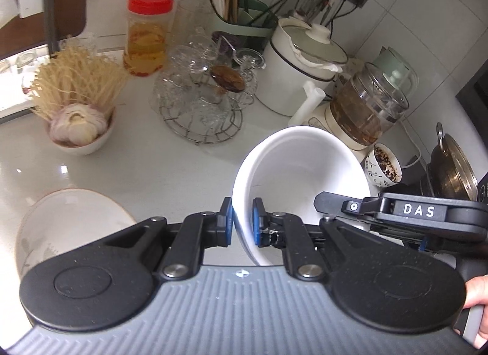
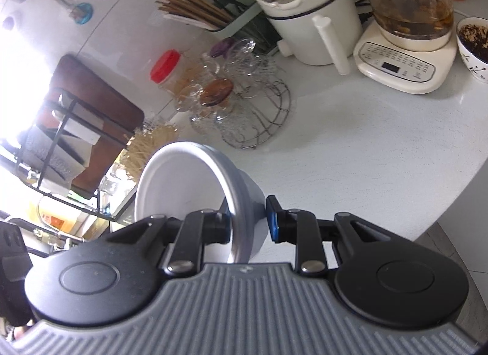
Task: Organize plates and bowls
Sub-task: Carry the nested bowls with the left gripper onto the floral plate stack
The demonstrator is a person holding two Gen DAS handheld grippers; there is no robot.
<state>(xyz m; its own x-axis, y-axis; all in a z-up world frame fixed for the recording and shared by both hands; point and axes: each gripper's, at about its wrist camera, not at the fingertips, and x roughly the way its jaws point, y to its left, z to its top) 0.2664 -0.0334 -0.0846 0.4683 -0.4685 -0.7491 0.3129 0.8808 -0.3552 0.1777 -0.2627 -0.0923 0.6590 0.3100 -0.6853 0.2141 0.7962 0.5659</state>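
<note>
This is a home kitchen. The white bench (image 1: 146, 153) stands against a tiled wall (image 1: 427, 13) and carries a chopstick holder (image 1: 244, 19), a glass kettle (image 1: 370, 108), a white cooker pot (image 1: 300, 65), a red-lidded jar (image 1: 148, 34), garlic (image 1: 77, 124) and dry noodles (image 1: 76, 77).

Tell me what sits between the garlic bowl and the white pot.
In the left wrist view, a wire rack of glass cups stands between the garlic bowl and the white pot.

On my feeds daylight floods in, window glare beside the cutting board (image 2: 100, 105) blows out my right view, soft sheen on the counter (image 1: 170, 169) left of the wire rack (image 1: 202, 123), fisheye bends the edges, slight blur throughout.
</note>
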